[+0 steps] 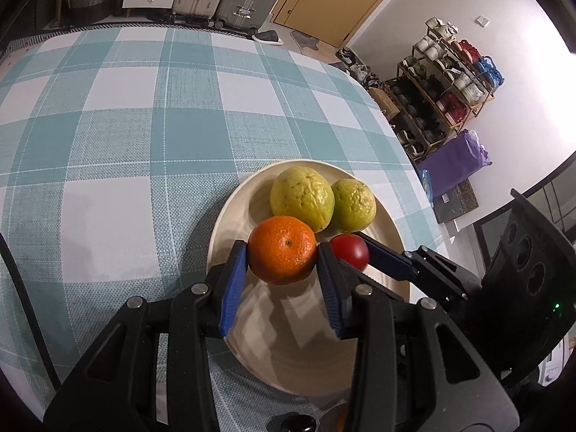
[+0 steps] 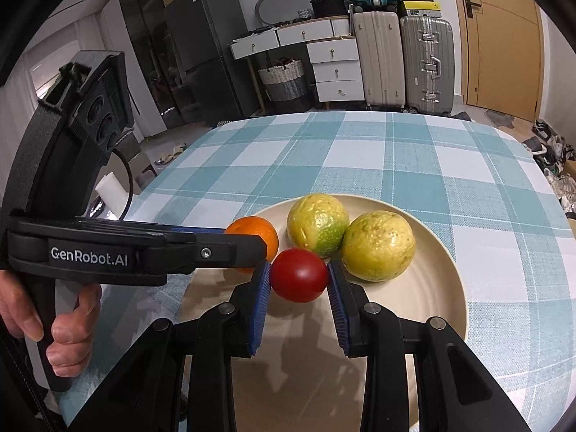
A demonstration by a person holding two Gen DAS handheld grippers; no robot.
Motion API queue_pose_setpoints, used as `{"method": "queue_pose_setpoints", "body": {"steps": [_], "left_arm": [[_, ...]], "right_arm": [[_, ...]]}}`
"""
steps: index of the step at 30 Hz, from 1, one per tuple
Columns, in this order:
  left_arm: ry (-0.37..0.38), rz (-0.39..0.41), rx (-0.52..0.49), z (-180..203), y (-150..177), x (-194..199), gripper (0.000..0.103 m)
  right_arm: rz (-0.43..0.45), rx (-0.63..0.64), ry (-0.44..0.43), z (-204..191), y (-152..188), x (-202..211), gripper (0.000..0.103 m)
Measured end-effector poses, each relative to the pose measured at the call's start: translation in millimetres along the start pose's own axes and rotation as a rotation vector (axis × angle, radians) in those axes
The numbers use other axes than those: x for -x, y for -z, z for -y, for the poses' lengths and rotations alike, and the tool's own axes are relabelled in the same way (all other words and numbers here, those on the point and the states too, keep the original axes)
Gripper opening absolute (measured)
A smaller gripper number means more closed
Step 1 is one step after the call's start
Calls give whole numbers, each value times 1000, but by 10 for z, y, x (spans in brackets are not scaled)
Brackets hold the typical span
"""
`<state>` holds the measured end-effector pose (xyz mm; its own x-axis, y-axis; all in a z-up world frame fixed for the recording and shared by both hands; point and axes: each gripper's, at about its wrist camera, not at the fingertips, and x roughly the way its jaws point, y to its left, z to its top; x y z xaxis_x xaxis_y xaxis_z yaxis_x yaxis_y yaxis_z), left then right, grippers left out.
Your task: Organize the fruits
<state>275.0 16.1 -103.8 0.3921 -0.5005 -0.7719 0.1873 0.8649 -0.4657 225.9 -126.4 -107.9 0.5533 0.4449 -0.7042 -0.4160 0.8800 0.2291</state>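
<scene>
A cream plate (image 1: 230,212) (image 2: 439,288) lies on the checked tablecloth. Two yellow-green fruits (image 1: 301,198) (image 1: 353,206) (image 2: 318,224) (image 2: 378,246) rest on it side by side. My left gripper (image 1: 282,255) is shut on an orange (image 1: 281,249) (image 2: 262,231), held just above the plate's near half. My right gripper (image 2: 298,274) is shut on a red tomato (image 2: 298,274) (image 1: 351,249) next to the orange, in front of the green fruits. The right gripper (image 1: 360,248) reaches in from the right in the left wrist view; its far finger is hidden behind the tomato.
A teal and white checked tablecloth (image 1: 126,136) (image 2: 414,158) covers the table. A person's hand (image 2: 68,320) grips the left tool's handle. Beyond the table stand suitcases (image 2: 403,61), white drawers (image 2: 334,68), a shoe rack (image 1: 439,86) and a wooden door (image 2: 504,36).
</scene>
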Motion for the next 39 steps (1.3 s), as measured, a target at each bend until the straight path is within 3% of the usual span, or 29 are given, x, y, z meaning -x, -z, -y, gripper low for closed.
{"method": "queue_pose_setpoints", "body": {"steps": [3,5,7,11,16,23,39], "left_arm": [[0,19,18,-32,-11,23,36],[16,38,29,-60,-16,61,36],[39,46,26,-53,-22,100,37],[27,52,28,-25,8,173,50],[-2,66,38,8,107,311,61],[-98,118,-5,148,337,577,62],[-219,195,-62,496,867,1009,77]], "right_arm": [[0,-12,3,26,-2,-6,37],[12,-10,-3,25,-5,31,50],[45,-4,4,20,-1,119,57],[80,-34,0,61,35,291,69],[91,-51,22,99,112,454,71],[116,-70,30,89,197,697,88],[159,-67,23,-69,383,1103,98]]}}
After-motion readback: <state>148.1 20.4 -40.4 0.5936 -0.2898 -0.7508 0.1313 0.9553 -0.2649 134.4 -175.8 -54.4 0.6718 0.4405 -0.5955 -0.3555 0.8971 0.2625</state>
